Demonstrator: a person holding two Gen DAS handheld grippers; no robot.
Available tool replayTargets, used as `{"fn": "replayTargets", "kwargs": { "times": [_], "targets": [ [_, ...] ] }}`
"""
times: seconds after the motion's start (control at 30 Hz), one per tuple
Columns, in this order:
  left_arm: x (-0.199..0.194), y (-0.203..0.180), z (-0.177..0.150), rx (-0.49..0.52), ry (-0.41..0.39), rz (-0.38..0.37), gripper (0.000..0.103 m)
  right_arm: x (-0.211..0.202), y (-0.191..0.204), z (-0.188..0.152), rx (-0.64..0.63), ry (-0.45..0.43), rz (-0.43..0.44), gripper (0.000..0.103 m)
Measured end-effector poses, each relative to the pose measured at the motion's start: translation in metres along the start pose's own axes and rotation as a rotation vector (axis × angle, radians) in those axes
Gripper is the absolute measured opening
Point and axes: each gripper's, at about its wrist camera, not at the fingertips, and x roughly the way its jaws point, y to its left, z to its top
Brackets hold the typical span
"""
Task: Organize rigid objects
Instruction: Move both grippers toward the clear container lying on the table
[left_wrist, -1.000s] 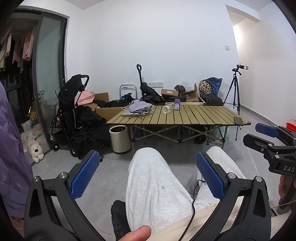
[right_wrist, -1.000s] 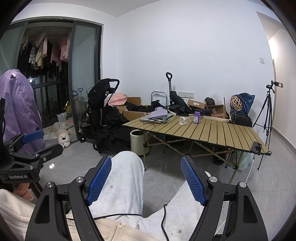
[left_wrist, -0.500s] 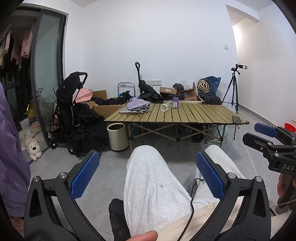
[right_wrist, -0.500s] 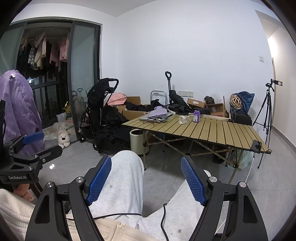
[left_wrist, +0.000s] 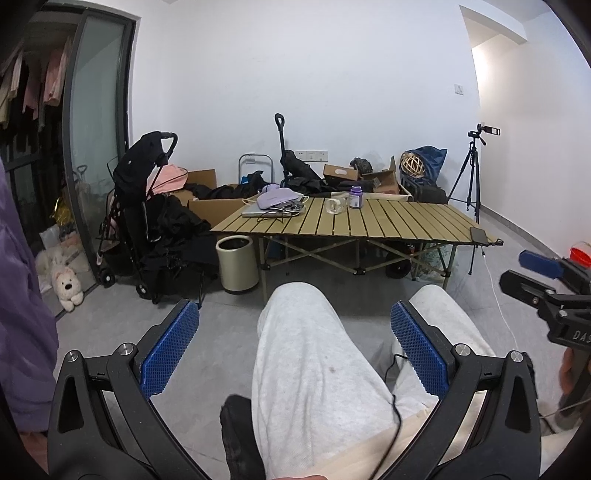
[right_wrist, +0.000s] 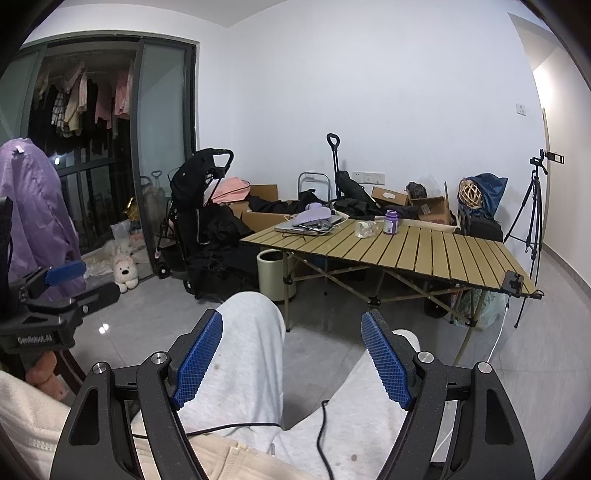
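A slatted wooden folding table stands across the room. On its far part are a purple bottle, a clear glass cup, and a laptop with a lilac pouch and cables on it. A phone lies at the table's near right corner. My left gripper and right gripper are both open and empty, held low over the person's grey-trousered knees, far from the table.
A black stroller, a beige bin, cardboard boxes and dark bags crowd the floor left of and behind the table. A tripod stands at the right. A plush dog lies by the glass door. Grey floor lies between me and the table.
Both views have risen and tilted slightly, so the table sits a little higher and nearer. Both grippers stay open and empty.
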Motion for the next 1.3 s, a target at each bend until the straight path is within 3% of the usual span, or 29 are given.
{"fn": "replayTargets", "kwargs": {
  "times": [0.17,0.37,0.67,0.8,0.93,1.0,1.17,1.3],
  "targets": [
    [0.045,-0.006,0.012,0.095,-0.006,-0.004,0.103,0.030,-0.015,0.010,-0.060,0.029,-0.040,0.082],
    [0.136,-0.003,0.048,0.100,0.061,-0.062,0.103,0.105,-0.058,0.042,-0.089,0.086,-0.065,0.082],
    [0.285,-0.012,0.108,0.089,0.115,-0.099,0.103,0.219,-0.142,0.099,0.033,0.149,-0.085,0.082],
    [0.354,-0.022,0.130,0.083,0.155,-0.142,0.103,0.287,-0.181,0.114,0.152,0.211,-0.039,0.082],
    [0.429,-0.024,0.151,0.041,0.201,-0.193,0.103,0.353,-0.213,0.124,0.185,0.245,-0.020,0.082],
    [0.473,-0.025,0.167,0.021,0.188,-0.222,0.103,0.387,-0.230,0.133,0.218,0.246,0.013,0.082],
    [0.552,-0.022,0.197,-0.014,0.135,-0.208,0.103,0.488,-0.268,0.152,0.303,0.281,0.084,0.082],
    [0.613,-0.018,0.218,-0.049,0.153,-0.255,0.103,0.577,-0.283,0.164,0.322,0.339,0.064,0.082]
  ]
}}
